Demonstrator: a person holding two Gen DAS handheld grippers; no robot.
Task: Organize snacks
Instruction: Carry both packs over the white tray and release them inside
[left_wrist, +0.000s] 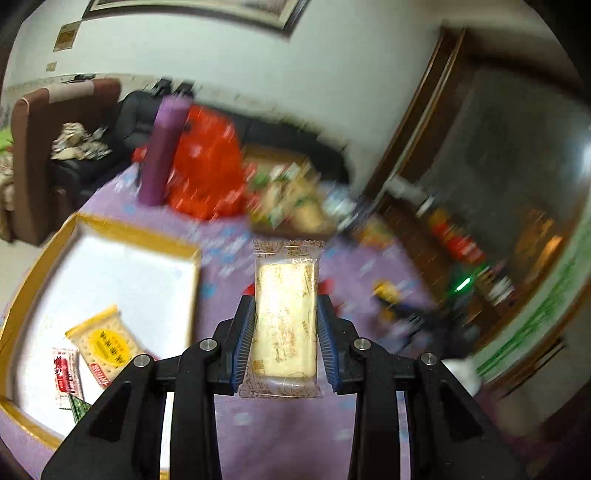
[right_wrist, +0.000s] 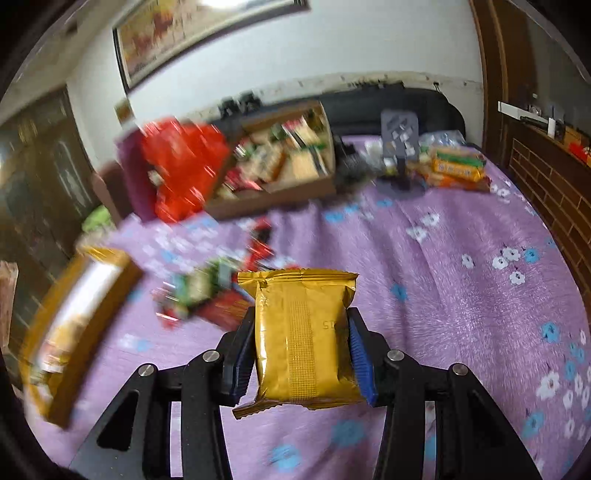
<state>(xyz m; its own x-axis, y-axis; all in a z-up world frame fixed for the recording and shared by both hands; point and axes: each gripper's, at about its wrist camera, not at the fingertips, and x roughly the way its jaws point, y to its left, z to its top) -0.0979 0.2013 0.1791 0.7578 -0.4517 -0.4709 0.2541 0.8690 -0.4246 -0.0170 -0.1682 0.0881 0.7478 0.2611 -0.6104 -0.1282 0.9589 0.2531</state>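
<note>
Grippers (left_wrist: 285, 334) (right_wrist: 301, 345) each clamp 1 snack, clear-wrapped biscuit (left_wrist: 285, 325) left and gold packet (right_wrist: 304, 336) right, carried aloft probably toward the gold-rimmed tray (left_wrist: 147, 236) at 9 o'clock.

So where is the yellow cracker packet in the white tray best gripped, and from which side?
Grip the yellow cracker packet across its two long edges, coming from above. It lies flat in the white tray, whose raised gold rim blocks a sideways approach. Both grippers hold snacks now.
</note>
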